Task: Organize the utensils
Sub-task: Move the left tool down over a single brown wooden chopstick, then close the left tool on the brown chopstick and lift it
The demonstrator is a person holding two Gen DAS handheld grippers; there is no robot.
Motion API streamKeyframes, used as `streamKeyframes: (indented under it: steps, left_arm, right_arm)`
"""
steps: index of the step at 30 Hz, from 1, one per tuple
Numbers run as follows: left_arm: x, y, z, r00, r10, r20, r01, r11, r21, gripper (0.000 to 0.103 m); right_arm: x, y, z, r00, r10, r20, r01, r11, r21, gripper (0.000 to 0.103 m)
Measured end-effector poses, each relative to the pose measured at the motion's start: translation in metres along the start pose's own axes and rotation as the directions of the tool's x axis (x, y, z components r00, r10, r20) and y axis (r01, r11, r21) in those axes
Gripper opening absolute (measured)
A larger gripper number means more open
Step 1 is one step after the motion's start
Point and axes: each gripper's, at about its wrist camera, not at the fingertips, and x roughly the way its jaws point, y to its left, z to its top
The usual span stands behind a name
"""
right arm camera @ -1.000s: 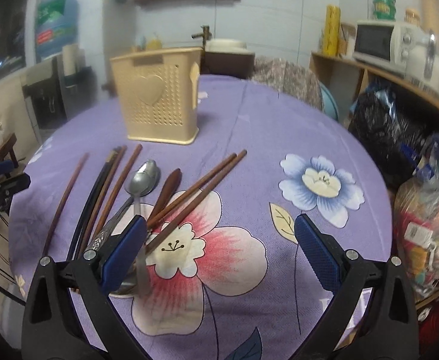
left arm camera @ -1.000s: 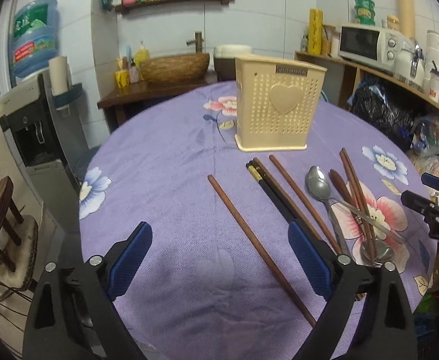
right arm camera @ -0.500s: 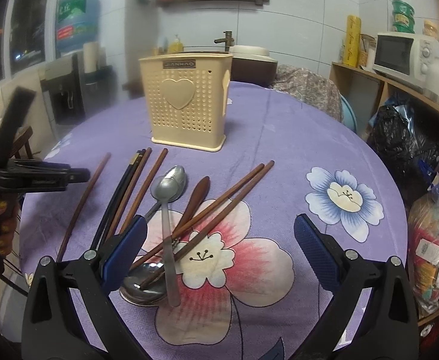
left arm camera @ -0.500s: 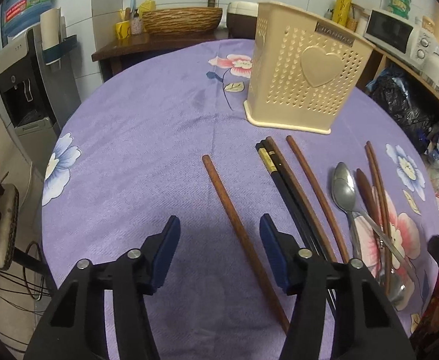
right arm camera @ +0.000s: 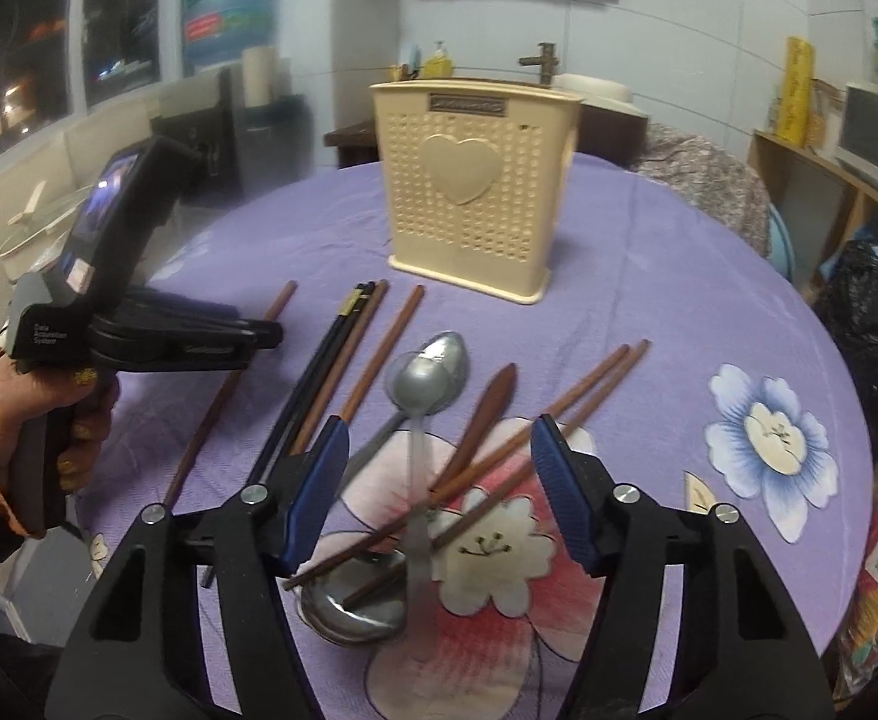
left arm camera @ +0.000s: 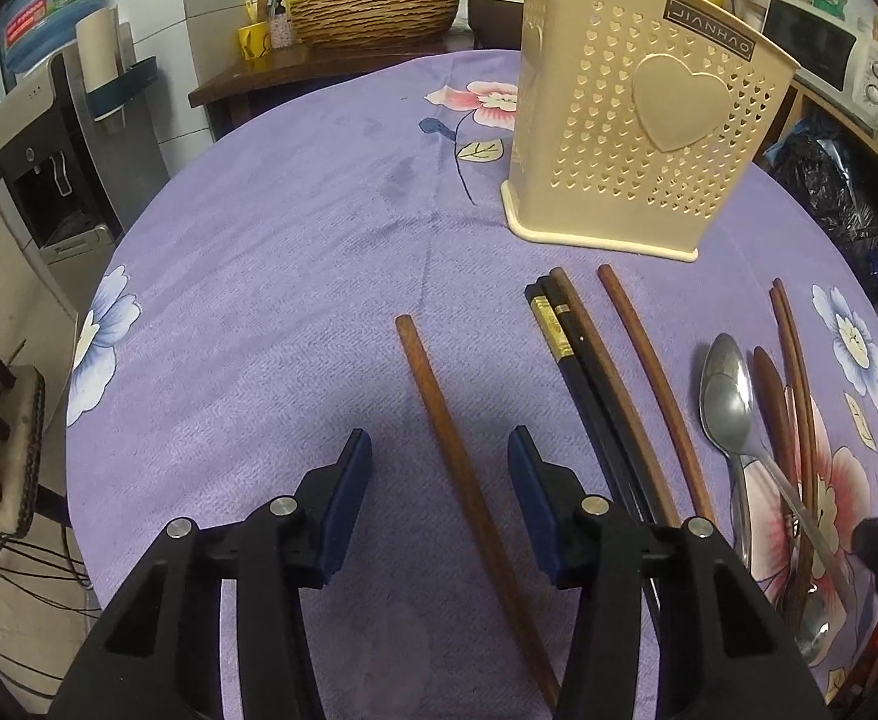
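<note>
Since the earlier frames, the left gripper (left arm camera: 439, 474) has advanced and dipped over the lone brown chopstick (left arm camera: 445, 414), and its jaws are closing with the stick between them, pads not yet touching; the right gripper (right arm camera: 433, 480) has shifted over the crossed pile, jaws closing around the metal spoon (right arm camera: 421, 396) and brown chopstick pair (right arm camera: 559, 414), gripping nothing. All utensils, including the black chopsticks (left arm camera: 565, 354), lie on the purple tabletop (left arm camera: 271, 276); the cream holder (left arm camera: 637, 138) stands beyond them. Judgement: 2 pickups imminent, nothing sorted yet
</note>
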Motion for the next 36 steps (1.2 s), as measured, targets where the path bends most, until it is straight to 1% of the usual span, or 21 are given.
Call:
streamKeyframes:
  steps: [2, 4, 7, 10, 13, 15, 16, 17, 18, 20, 22, 25, 27, 29, 31, 34, 36]
  left_arm:
    - [0.002, 0.000, 0.003, 1.000, 0.001, 0.002, -0.001, 1.000, -0.001, 0.044]
    - [0.005, 0.000, 0.008, 1.000, -0.009, -0.001, 0.009, 1.000, 0.008, 0.041]
    - [0.007, -0.001, 0.012, 1.000, -0.025, -0.004, 0.025, 0.999, 0.024, 0.037]
    - [0.009, 0.001, 0.013, 0.999, -0.034, -0.003, 0.034, 0.999, 0.026, 0.036]
    - [0.008, 0.003, 0.013, 0.999, -0.043, -0.006, 0.043, 0.999, 0.015, 0.036]
    - [0.008, 0.002, 0.012, 0.999, -0.036, -0.009, 0.036, 0.999, 0.015, 0.036]
    - [0.008, 0.000, 0.013, 1.000, -0.029, -0.011, 0.030, 0.999, 0.018, 0.036]
    - [0.008, 0.000, 0.013, 1.000, -0.027, -0.012, 0.027, 0.999, 0.019, 0.036]
    - [0.008, 0.000, 0.013, 1.000, -0.026, -0.013, 0.026, 1.000, 0.017, 0.036]
    - [0.008, 0.002, 0.014, 0.999, -0.037, -0.015, 0.037, 0.999, 0.004, 0.036]
    - [0.008, 0.004, 0.013, 0.999, -0.048, -0.014, 0.048, 0.999, -0.008, 0.036]
    - [0.007, 0.003, 0.011, 0.999, -0.040, -0.009, 0.040, 0.999, -0.006, 0.036]
    - [0.006, 0.001, 0.010, 1.000, -0.029, -0.004, 0.029, 1.000, -0.002, 0.036]
    - [0.007, -0.001, 0.009, 1.000, -0.023, -0.001, 0.023, 1.000, -0.001, 0.036]
    - [0.007, -0.001, 0.009, 1.000, -0.023, 0.003, 0.023, 1.000, -0.005, 0.035]
    - [0.008, -0.001, 0.010, 1.000, -0.017, 0.003, 0.017, 1.000, -0.007, 0.032]
    - [0.009, -0.001, 0.012, 1.000, -0.016, 0.002, 0.016, 1.000, -0.012, 0.028]
  right_arm:
    - [0.006, 0.004, 0.005, 1.000, 0.026, -0.007, -0.026, 1.000, -0.013, 0.057]
    - [0.015, 0.006, 0.016, 0.998, 0.058, -0.022, -0.058, 0.998, -0.010, 0.056]
    - [0.032, 0.010, 0.035, 0.993, 0.096, -0.064, -0.096, 0.995, 0.000, 0.052]
    - [0.055, 0.016, 0.059, 0.990, 0.078, -0.115, -0.080, 0.997, -0.013, 0.049]
    - [0.082, 0.019, 0.077, 0.979, 0.085, -0.183, -0.078, 0.996, 0.042, 0.045]
    - [0.098, 0.022, 0.085, 0.974, 0.073, -0.216, -0.061, 0.996, 0.065, 0.038]
    - [0.105, 0.024, 0.087, 0.971, 0.062, -0.231, -0.047, 0.997, 0.068, 0.036]
    - [0.111, 0.026, 0.088, 0.969, 0.054, -0.241, -0.037, 0.996, 0.075, 0.031]
    - [0.117, 0.026, 0.090, 0.968, 0.039, -0.248, -0.017, 0.996, 0.091, 0.028]
    - [0.126, 0.025, 0.091, 0.966, 0.021, -0.259, 0.010, 0.993, 0.119, 0.028]
    - [0.134, 0.024, 0.090, 0.961, 0.023, -0.275, 0.018, 0.989, 0.145, 0.028]
    - [0.142, 0.026, 0.086, 0.956, 0.017, -0.293, 0.029, 0.988, 0.150, 0.028]
    - [0.146, 0.024, 0.083, 0.955, 0.030, -0.295, 0.020, 0.986, 0.166, 0.027]
    - [0.148, 0.026, 0.082, 0.955, 0.009, -0.295, 0.039, 0.987, 0.154, 0.025]
    - [0.149, 0.026, 0.083, 0.957, 0.006, -0.290, 0.040, 0.987, 0.154, 0.024]
    - [0.151, 0.020, 0.084, 0.959, 0.005, -0.282, 0.045, 0.984, 0.170, 0.018]
    - [0.153, 0.019, 0.084, 0.961, -0.006, -0.278, 0.053, 0.985, 0.163, 0.015]
